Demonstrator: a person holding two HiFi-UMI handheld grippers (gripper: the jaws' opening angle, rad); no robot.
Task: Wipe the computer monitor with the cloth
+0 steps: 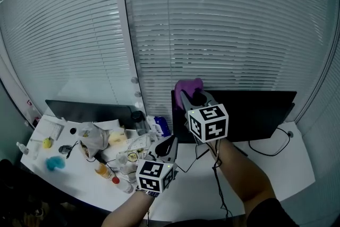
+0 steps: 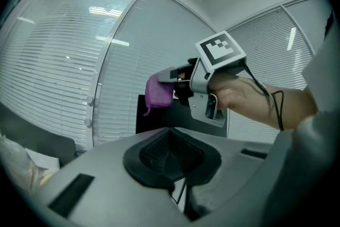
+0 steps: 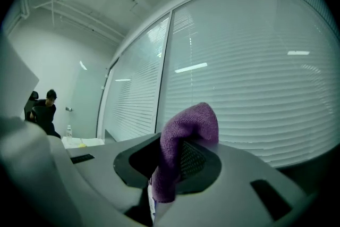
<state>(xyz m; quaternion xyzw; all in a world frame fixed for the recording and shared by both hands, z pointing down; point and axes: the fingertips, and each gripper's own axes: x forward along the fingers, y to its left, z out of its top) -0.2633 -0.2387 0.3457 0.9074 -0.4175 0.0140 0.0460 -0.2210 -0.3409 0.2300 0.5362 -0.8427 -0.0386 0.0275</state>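
In the head view my right gripper (image 1: pixel 191 97) is shut on a purple cloth (image 1: pixel 189 85), which it holds at the top left corner of the black monitor (image 1: pixel 255 114). The right gripper view has the cloth (image 3: pixel 183 149) folded over and hanging between the jaws, with window blinds beyond it. My left gripper (image 1: pixel 170 144) hangs lower, over the white desk (image 1: pixel 191 188) in front of the monitor, jaws shut and empty. From the left gripper view, the right gripper (image 2: pixel 178 82) and its cloth (image 2: pixel 159 92) sit above the monitor's edge (image 2: pixel 154 119).
A second dark monitor (image 1: pixel 90 112) stands at the left. Clutter covers the desk's left side: a plastic bag (image 1: pixel 93 136), bottles (image 1: pixel 102 170), a blue object (image 1: pixel 54 163). Black cables (image 1: pixel 271 149) run across the desk. Blinds (image 1: pixel 223 24) cover the window behind. A person (image 3: pixel 45 111) sits far off.
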